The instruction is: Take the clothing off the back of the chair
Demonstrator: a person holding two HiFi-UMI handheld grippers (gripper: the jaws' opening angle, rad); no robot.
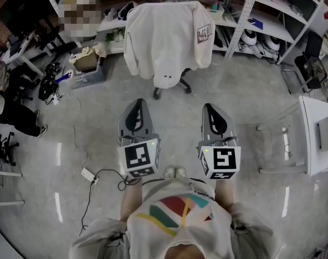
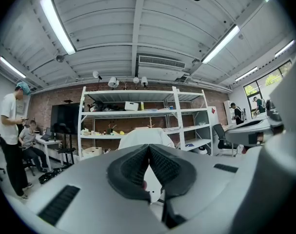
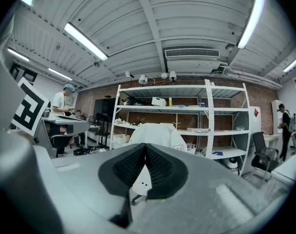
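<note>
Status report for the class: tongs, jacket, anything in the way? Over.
Left tongs shut, empty. Right tongs shut, empty. White jacket draped over chair, untouched. Floor between clear.

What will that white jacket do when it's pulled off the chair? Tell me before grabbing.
The jacket is probably floppy: it drapes over the chair with its sleeves hanging. It will likely sag and trail when lifted. The chair seems to stand on wheels, so a sideways tug may roll it; lifting upward seems safer.

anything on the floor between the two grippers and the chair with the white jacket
Nothing but bare floor up to the chair and its jacket; the head view shows it.
</note>
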